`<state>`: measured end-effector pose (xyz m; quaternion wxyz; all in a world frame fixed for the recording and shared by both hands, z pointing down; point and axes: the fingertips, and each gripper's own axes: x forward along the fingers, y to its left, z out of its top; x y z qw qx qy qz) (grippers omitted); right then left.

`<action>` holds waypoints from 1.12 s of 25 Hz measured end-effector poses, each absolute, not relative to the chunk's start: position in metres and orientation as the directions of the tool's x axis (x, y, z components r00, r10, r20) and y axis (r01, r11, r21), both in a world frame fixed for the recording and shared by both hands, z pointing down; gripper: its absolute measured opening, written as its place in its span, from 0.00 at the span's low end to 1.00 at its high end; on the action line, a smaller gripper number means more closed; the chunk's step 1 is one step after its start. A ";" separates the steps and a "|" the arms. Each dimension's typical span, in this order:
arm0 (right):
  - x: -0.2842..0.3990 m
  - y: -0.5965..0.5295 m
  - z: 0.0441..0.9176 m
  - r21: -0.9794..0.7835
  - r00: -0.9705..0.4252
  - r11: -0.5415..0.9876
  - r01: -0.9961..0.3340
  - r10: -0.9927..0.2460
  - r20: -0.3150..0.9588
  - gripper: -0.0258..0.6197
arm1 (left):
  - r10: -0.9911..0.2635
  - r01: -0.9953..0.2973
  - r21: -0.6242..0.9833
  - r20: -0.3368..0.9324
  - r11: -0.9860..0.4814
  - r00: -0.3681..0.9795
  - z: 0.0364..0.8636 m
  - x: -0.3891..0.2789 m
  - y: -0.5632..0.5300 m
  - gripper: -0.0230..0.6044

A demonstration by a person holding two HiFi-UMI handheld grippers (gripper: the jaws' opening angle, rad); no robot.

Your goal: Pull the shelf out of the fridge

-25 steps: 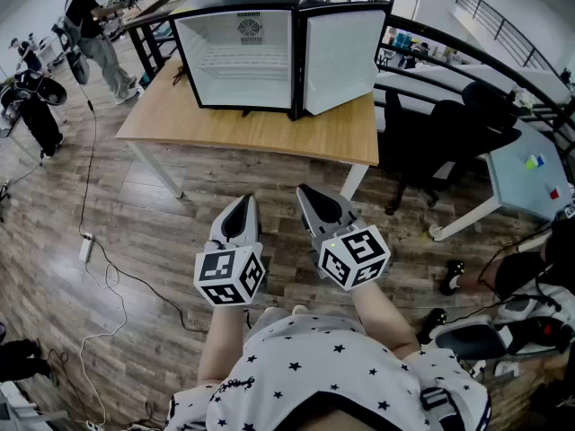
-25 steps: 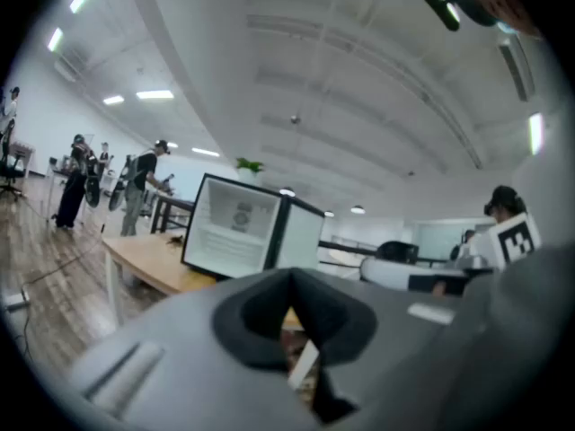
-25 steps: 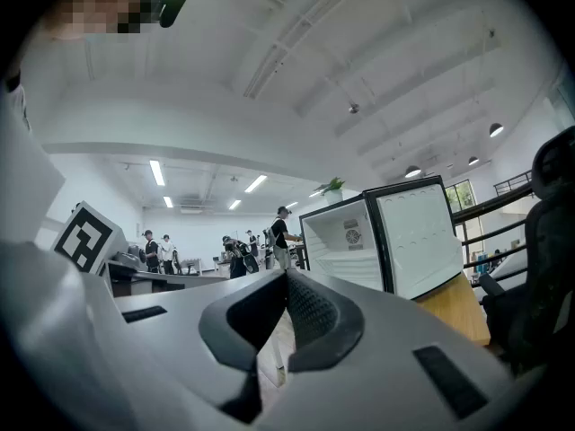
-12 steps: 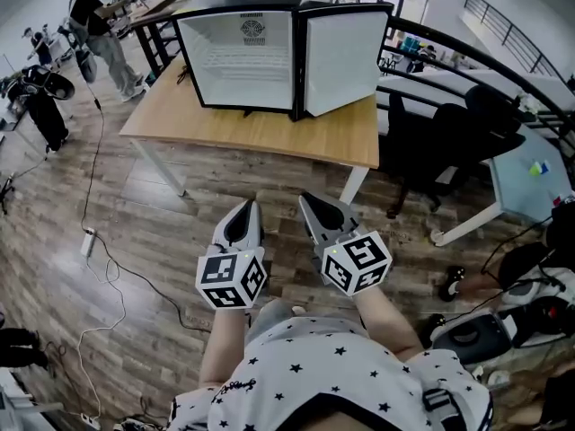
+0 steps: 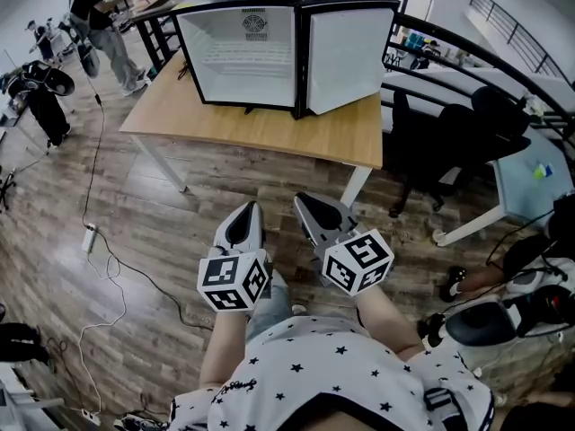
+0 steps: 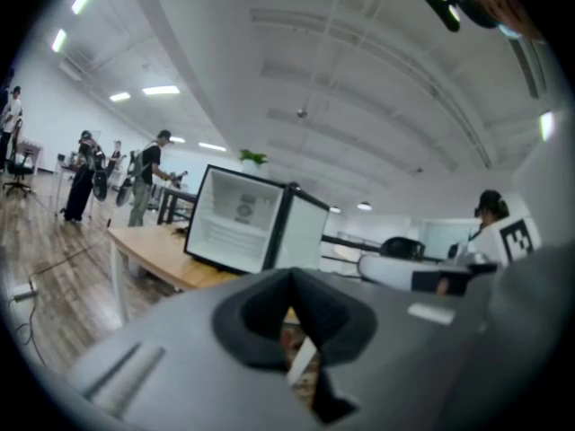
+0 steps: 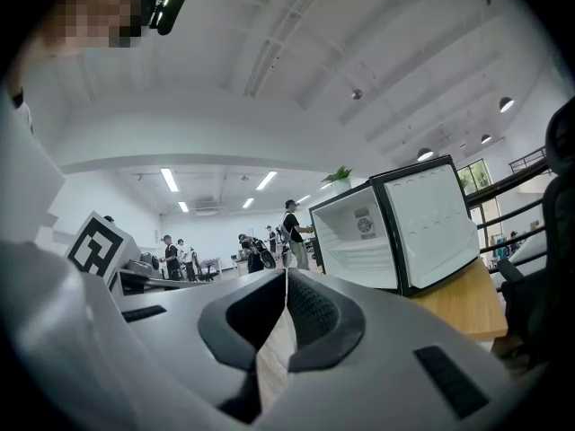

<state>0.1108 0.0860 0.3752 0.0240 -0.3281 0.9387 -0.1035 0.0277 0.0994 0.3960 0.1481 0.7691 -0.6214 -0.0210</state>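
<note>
A small black fridge [image 5: 269,52] stands on a wooden table [image 5: 269,133], its door [image 5: 346,57] swung open to the right. Inside, a white wire shelf [image 5: 244,61] spans the white interior. My left gripper [image 5: 244,208] and right gripper [image 5: 305,201] are held side by side close to the person's body, over the floor and well short of the table. Both are shut with nothing between the jaws. The left gripper [image 6: 289,275] has the fridge [image 6: 238,227] ahead of it. From the right gripper [image 7: 286,275] the fridge [image 7: 386,227] and its shelf [image 7: 364,251] show to the right.
A black office chair [image 5: 436,142] stands right of the table, with a pale blue desk [image 5: 530,182] beyond it. A cable and power strip [image 5: 88,239] lie on the wooden floor to the left. A person [image 5: 94,21] stands at the far left by other desks.
The head view has shifted slightly and the fridge looks a little nearer. Both grippers stay shut, side by side in front of the body.
</note>
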 end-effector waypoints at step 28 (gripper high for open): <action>0.020 -0.110 0.376 -0.179 -0.732 0.714 -0.677 -0.679 0.057 0.08 | -0.945 -0.932 0.275 0.157 -0.236 0.286 0.401 -0.062 -0.105 0.05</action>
